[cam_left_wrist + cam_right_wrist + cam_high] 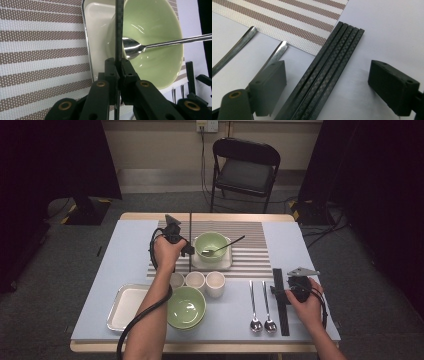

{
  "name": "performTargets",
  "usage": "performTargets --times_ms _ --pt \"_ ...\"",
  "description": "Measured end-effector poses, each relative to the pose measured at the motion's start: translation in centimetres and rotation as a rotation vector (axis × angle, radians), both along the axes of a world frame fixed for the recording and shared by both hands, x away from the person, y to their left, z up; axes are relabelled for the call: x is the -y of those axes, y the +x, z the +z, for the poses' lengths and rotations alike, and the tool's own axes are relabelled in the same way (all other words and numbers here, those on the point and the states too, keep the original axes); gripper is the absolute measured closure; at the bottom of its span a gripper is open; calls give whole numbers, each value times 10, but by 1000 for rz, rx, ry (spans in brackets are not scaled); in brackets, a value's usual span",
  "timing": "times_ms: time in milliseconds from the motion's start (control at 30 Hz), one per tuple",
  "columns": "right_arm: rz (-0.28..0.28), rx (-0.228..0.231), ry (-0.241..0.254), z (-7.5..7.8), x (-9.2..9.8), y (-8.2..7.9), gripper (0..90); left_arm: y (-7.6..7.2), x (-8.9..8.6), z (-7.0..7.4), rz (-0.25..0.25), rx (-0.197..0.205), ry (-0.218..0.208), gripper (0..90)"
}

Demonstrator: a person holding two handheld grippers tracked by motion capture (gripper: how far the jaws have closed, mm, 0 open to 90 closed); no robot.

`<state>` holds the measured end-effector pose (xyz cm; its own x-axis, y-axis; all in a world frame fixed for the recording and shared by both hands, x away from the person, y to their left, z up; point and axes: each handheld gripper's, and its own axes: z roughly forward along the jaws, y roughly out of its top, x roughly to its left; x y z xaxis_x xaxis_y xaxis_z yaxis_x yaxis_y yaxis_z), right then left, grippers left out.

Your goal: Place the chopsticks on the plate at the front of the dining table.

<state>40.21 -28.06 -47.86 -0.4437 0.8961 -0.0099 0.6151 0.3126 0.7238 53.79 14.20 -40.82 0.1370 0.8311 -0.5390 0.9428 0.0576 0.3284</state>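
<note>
My left gripper (pixel 188 251) (pixel 119 65) is shut on a thin black stick (pixel 190 227) (pixel 119 27), which stands across the striped placemat (pixel 250 262) just left of a green bowl (pixel 211 242) (pixel 157 32). That bowl sits on a white square plate (pixel 196 262) (pixel 96 27) and holds a metal spoon (pixel 220 247) (pixel 132 47). At the table's front right, my right gripper (pixel 280 290) (pixel 332 85) is open, its jaws straddling several black sticks (pixel 283 312) (pixel 324 72) that lie side by side on the blue mat.
Two metal spoons (pixel 261 307) (pixel 275 53) lie left of the sticks. Three white cups (pixel 205 281), a second green bowl (pixel 186 307) and a metal tray (pixel 125 307) sit at the front left. A folding chair (pixel 246 167) stands beyond the table.
</note>
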Motion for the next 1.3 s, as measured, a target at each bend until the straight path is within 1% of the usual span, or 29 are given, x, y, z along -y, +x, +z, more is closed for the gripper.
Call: performTargets --times_ms 67,133,167,300,333,367,433,500,533,600,633,667,733,800,867,967,1000,1033,1067,1100,1300 --pt "-1 0 -2 0 0 0 141 1 0 -2 -5 -5 3 861" --pt "-1 0 -2 0 0 0 141 1 1 -3 16 -6 5 861" --pt "-1 0 -1 0 0 0 141 1 0 -4 6 -9 15 861" --pt "0 0 0 0 0 0 141 2 0 -6 3 -5 20 861" --pt "0 0 -1 0 0 0 141 2 0 -6 5 -9 13 861" --pt "1 1 0 0 0 0 141 2 0 -7 10 -10 16 861" --pt "0 0 0 0 0 0 141 3 0 -8 0 -18 26 861" --pt "1 1 0 0 0 0 141 3 0 -9 -4 -13 26 861" --pt "0 0 0 0 0 0 141 3 1 -10 0 -19 18 861" --pt "0 0 0 0 0 0 141 3 2 -11 4 -21 27 861" --pt "1 1 0 0 0 0 141 3 3 -11 7 -22 23 861" --pt "0 0 0 0 0 0 141 3 3 -11 8 -21 35 861" --pt "0 0 0 0 0 0 141 4 3 -13 4 -20 28 861" --pt "1 1 0 0 0 0 141 4 4 -13 -8 -23 34 861" --pt "0 0 0 0 0 0 141 4 5 -14 6 -25 28 861" --pt "-1 0 -1 0 0 0 141 5 4 -16 0 -23 34 861" --pt "0 0 0 0 0 0 141 5 3 -17 -3 -30 30 861" --pt "0 0 0 0 0 0 141 5 3 -17 -5 -32 36 861" --pt "0 0 0 0 0 0 141 5 4 -18 7 -30 27 861" --pt "0 0 1 0 0 0 141 5 5 -18 8 -28 33 861" --pt "0 0 0 0 0 0 141 5 6 -20 9 -33 29 861"
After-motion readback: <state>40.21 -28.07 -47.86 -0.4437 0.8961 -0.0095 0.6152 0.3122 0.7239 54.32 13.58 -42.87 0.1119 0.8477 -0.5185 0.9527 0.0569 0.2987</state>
